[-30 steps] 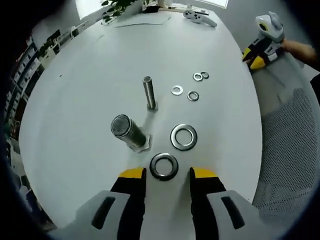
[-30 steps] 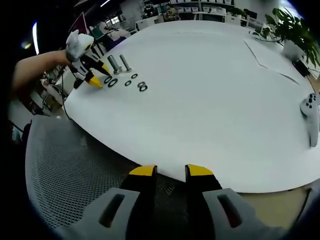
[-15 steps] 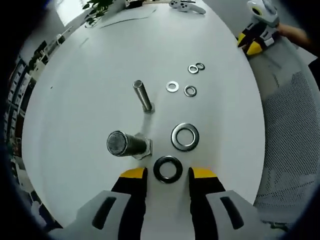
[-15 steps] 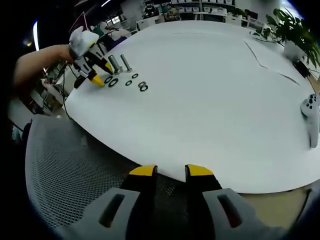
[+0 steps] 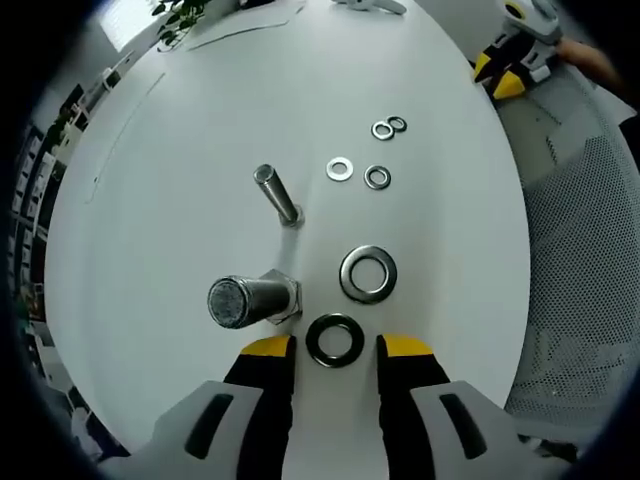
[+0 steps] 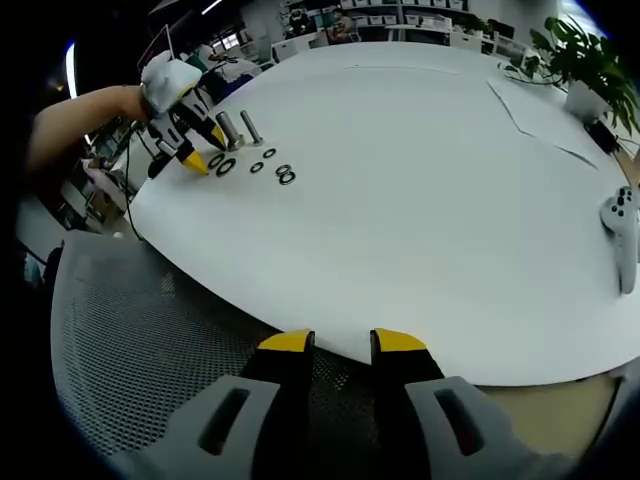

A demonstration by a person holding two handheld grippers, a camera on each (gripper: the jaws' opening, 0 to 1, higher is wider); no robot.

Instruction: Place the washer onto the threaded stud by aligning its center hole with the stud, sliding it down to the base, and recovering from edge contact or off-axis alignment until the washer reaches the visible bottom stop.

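In the left gripper view my left gripper (image 5: pixel 334 350) is open, its yellow-tipped jaws standing either side of a dark large washer (image 5: pixel 334 340) that lies flat on the white table (image 5: pixel 180 150). A second large washer (image 5: pixel 368 274) lies just beyond it. To the left stands a thick threaded stud (image 5: pixel 245 300) on a hex base, and a thinner stud (image 5: pixel 273 192) farther on. In the right gripper view my right gripper (image 6: pixel 340 345) is open and holds nothing, hovering over the near table edge; the left gripper (image 6: pixel 180 125) appears far off at the upper left beside the studs.
Several small washers (image 5: pixel 365 160) lie beyond the studs. A mesh chair (image 6: pixel 150 340) sits at the table edge. A white game controller (image 6: pixel 625 225), a potted plant (image 6: pixel 585 60) and a thin cable lie on the far side.
The left gripper has crept forward and tipped more steeply over the table, so the dark washer now lies between its tips. The right gripper has stayed put.
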